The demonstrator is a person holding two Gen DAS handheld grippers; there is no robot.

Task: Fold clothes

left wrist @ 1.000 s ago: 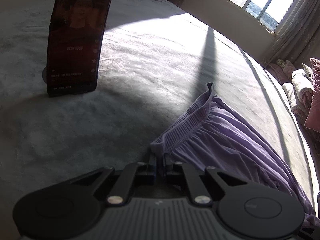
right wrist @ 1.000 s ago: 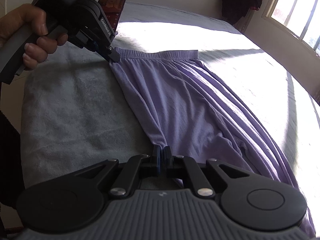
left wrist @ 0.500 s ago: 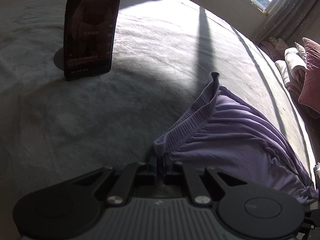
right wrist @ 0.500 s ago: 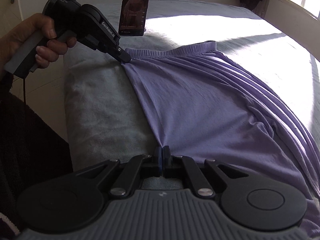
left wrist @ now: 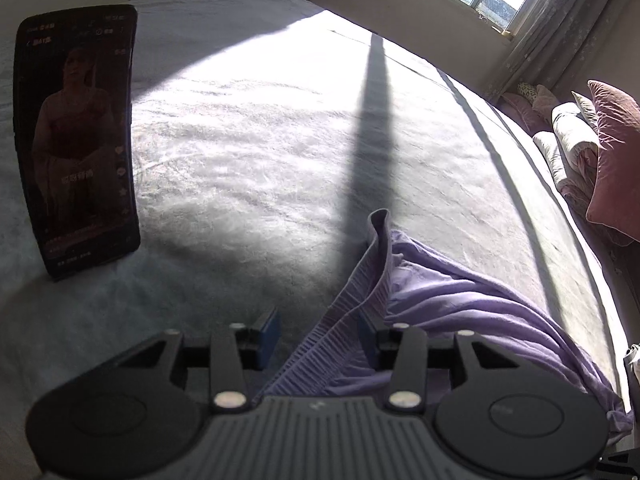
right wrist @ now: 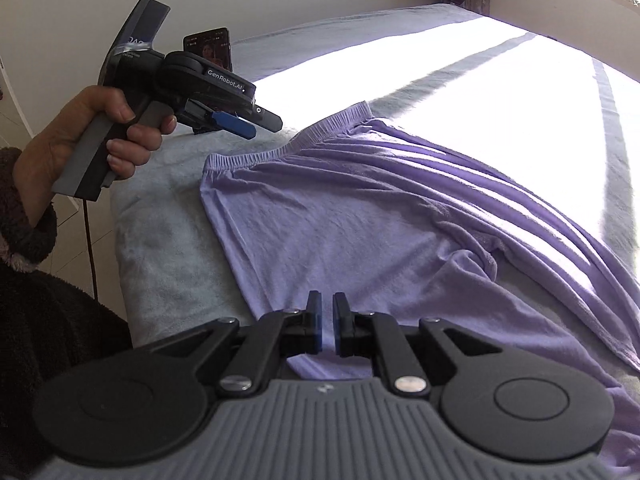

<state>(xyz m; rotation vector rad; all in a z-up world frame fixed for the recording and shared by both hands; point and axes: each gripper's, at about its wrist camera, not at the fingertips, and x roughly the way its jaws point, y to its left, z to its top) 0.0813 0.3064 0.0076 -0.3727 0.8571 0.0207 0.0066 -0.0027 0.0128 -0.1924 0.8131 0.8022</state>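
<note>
We cannot read the small text on the phone [left wrist: 76, 140] standing on the bed [left wrist: 260, 152]; its screen is too dark. Away from the phone, the purple garment [right wrist: 360, 220] runs off the right wrist view's right edge, its lower end unseen. The left gripper [right wrist: 256, 124] hides the phone's lower half there.
</note>
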